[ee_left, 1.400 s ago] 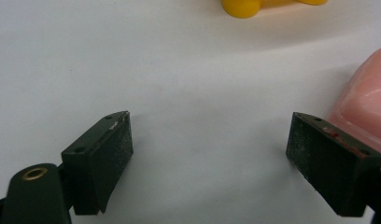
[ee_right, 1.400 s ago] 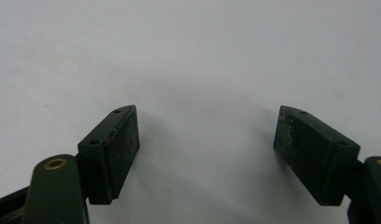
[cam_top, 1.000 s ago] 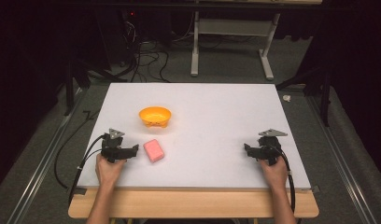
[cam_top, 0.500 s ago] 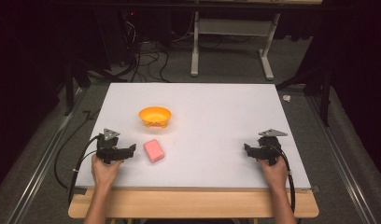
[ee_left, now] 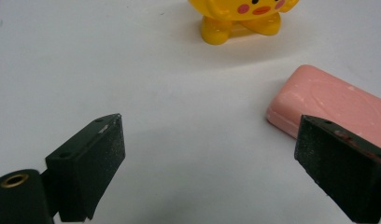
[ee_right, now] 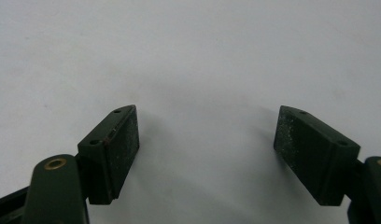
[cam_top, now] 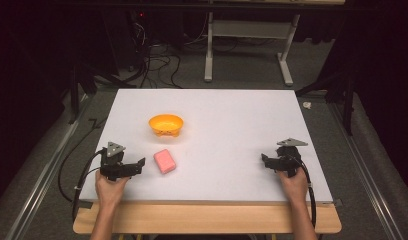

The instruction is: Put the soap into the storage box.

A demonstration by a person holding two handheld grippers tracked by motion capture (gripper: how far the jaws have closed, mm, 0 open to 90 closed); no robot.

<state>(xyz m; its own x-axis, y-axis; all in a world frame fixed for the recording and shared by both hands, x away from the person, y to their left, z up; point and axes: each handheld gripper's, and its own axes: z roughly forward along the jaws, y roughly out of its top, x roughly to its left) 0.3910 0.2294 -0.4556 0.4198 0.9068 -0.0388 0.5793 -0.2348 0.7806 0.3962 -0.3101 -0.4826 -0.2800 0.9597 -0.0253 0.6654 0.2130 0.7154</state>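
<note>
the white rectangular table top carries just two things, both on your left half: a small orange-yellow plastic bowl on stubby feet with a cartoon face, and nearer you the pink rectangular bar, soap-like with a faint pressed mark on top, lying flat and just to the right of your left gripper. in the left gripper view that bar sits ahead and off to one side, partly behind one jaw, not between the two. that gripper's jaws have just been opening and now stand well apart with nothing but bare table between them. your right gripper rests far off near the right edge, jaws wide and empty over plain white surface. the bar looks light, stiff and smooth, so judge it likely to be slippery and to skate on the table if nudged from one side. it looks solid enough not to crush, though hard pads could mark it. take it across its two long sides near the middle, where it is narrowest, coming down square so both pads meet it together, and you'll need to shift toward it first.
</note>
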